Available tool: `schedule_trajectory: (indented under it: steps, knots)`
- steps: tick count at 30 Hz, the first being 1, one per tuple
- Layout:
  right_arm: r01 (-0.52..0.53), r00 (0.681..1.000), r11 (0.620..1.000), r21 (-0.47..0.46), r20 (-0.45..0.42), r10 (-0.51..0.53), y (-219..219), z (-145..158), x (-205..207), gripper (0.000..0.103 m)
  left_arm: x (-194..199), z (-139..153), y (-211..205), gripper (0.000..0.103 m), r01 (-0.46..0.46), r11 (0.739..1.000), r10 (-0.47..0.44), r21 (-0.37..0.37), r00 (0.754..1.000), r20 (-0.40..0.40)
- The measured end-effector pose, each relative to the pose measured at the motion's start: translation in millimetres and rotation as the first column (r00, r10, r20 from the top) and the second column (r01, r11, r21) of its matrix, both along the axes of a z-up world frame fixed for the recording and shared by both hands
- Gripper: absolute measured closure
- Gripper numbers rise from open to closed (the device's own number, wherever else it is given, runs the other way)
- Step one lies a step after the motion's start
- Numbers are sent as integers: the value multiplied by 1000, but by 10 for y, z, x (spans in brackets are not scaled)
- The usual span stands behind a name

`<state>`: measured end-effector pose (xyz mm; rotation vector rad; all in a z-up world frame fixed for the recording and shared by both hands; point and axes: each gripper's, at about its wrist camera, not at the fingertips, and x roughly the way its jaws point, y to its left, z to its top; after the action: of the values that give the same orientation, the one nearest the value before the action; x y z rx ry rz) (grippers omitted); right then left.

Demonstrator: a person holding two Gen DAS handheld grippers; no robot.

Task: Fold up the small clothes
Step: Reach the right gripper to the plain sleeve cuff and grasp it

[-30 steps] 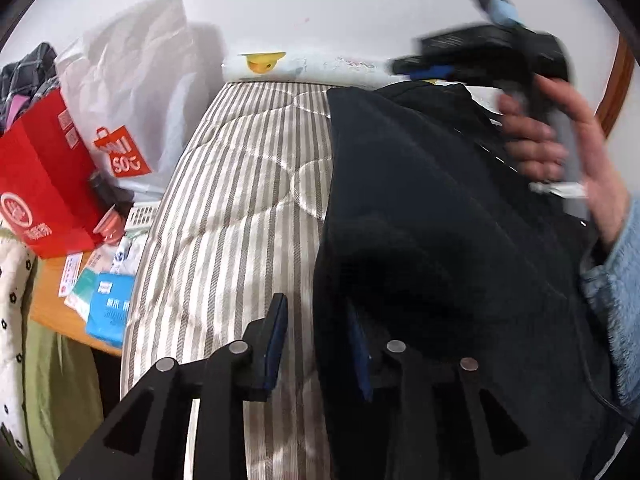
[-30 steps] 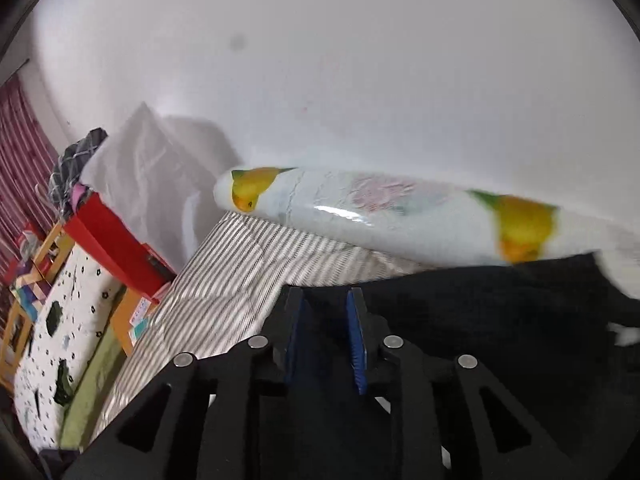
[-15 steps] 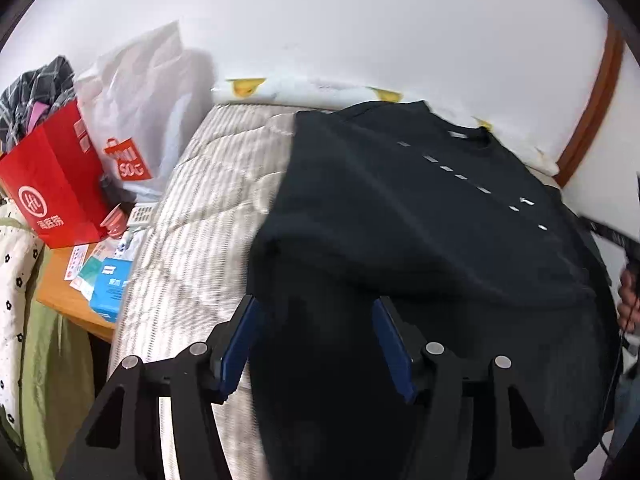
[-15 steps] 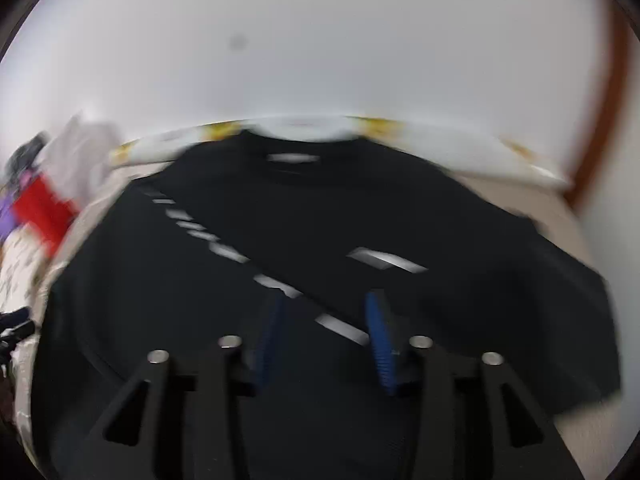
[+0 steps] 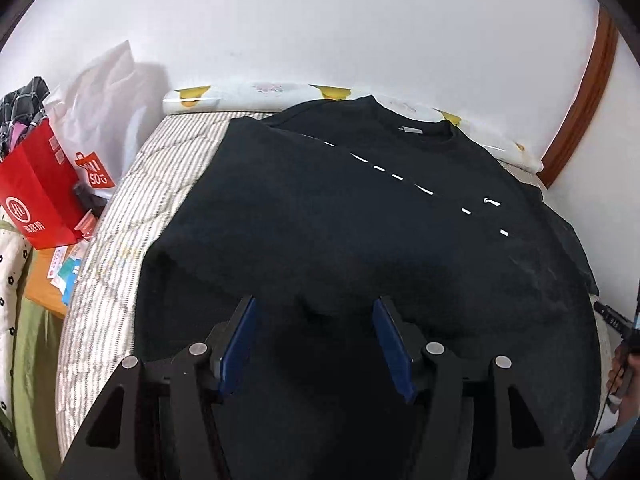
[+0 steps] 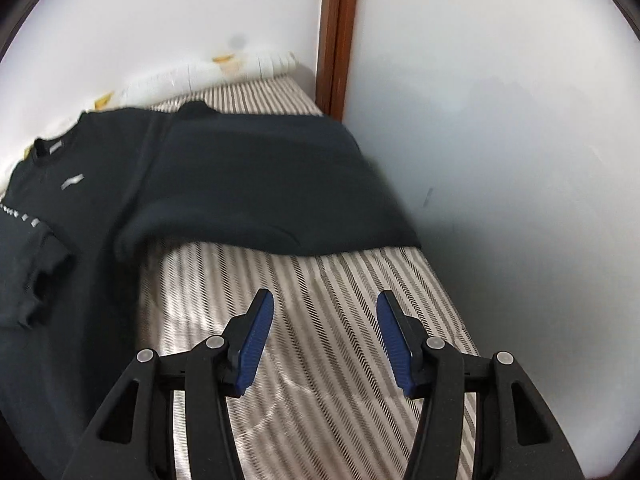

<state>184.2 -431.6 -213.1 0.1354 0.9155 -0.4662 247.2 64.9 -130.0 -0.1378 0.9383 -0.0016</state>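
Note:
A black T-shirt (image 5: 360, 220) with a white dashed line across the chest lies on the striped mattress (image 5: 132, 216), its left side folded over the body. My left gripper (image 5: 314, 320) is open and empty just above the shirt's lower part. In the right wrist view the shirt (image 6: 224, 176) lies at the left, its right sleeve spread flat toward the wall. My right gripper (image 6: 325, 316) is open and empty over bare mattress (image 6: 340, 280), a little short of the sleeve's hem.
A rolled patterned sheet (image 5: 248, 94) lies along the far wall. A red bag (image 5: 36, 196) and a white shopping bag (image 5: 100, 128) stand left of the bed. A white wall (image 6: 500, 160) and brown door frame (image 6: 336, 36) bound the bed's right side.
Both grippers have opened and let go of the shirt. The left one pulled back over the shirt. The right one swung right to the sleeve side of the mattress.

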Motion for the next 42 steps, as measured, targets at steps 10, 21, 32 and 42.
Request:
schedule_trajectory:
  steps: [10,21,32,42]
  knots:
    - [11,1000,997,-76,-2,-12,-151,-161,457,49,75,53,28,46,-37,996,38,76,999,-13]
    - [84,986,989,-126,155,-64,-198,332,659,98,-38,43,335,46,-67,996,68,63,998,-8]
    - [-136,921,966,-222,332,206,1004,1232,948,98,-206,-33,767,46,-139,990,138,-28,990,-16]
    - [-486,843,849,-210,144,518,2220,527,1012,97,-225,-159,753,46,-122,991,119,-47,992,-51]
